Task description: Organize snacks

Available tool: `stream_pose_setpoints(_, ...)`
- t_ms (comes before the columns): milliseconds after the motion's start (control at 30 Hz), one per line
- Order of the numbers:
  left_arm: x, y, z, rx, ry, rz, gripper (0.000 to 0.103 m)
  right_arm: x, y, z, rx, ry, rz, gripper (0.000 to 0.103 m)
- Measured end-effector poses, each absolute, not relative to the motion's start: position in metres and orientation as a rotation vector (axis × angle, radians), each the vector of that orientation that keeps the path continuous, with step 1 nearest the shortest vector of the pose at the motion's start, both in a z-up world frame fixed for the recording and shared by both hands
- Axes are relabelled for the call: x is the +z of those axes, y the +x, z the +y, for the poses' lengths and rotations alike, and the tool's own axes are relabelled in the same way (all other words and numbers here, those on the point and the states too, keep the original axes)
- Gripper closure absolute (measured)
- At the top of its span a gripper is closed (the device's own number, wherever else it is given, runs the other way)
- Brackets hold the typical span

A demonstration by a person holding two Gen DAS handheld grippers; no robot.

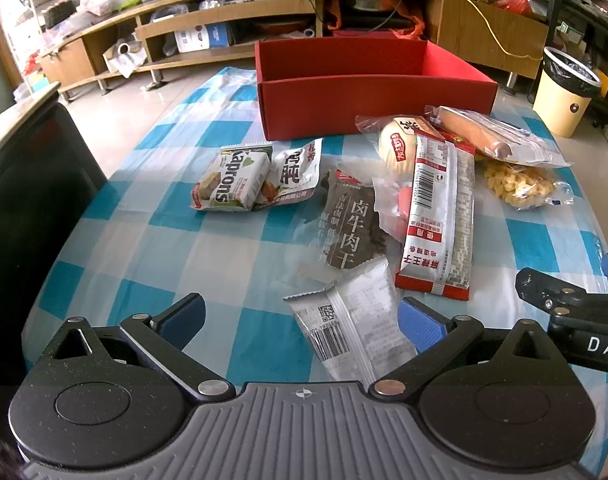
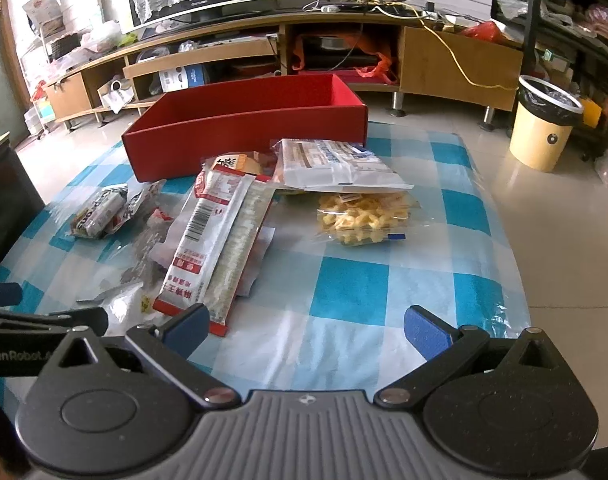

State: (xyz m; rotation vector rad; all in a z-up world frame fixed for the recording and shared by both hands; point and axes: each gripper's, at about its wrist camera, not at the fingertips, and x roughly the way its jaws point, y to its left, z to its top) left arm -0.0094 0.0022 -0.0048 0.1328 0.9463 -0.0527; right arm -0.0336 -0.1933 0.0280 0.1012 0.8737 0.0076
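Observation:
A red open box (image 1: 368, 100) (image 2: 244, 136) stands at the far side of the blue checked table; its inside shows nothing. Several snack packets lie in front of it: a Kaprons pack (image 1: 232, 180), a dark beef jerky pack (image 1: 350, 224), a long red-and-white pack (image 1: 440, 216) (image 2: 220, 236), a clear bag of yellow crisps (image 1: 520, 184) (image 2: 360, 216) and a silver pack (image 1: 352, 320). My left gripper (image 1: 304, 320) is open, the silver pack lying between its fingers. My right gripper (image 2: 308, 328) is open and empty, just right of the long pack's near end.
A sausage bun pack (image 1: 500, 136) (image 2: 336, 164) lies atop the pile near the box. A dark chair (image 1: 32, 208) stands left of the table. A cream waste bin (image 2: 544, 128) stands on the floor at right. A TV cabinet (image 2: 264, 52) lines the back.

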Motion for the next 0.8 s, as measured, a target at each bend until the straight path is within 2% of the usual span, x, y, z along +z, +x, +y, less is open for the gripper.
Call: stream_pose_setpoints(800,-0.0079,-0.0101,0.0013,-0.054,0.139,0.947,0.000,0.0235,-0.0318,-0.1917,0.012,0.098,0.892,0.000)
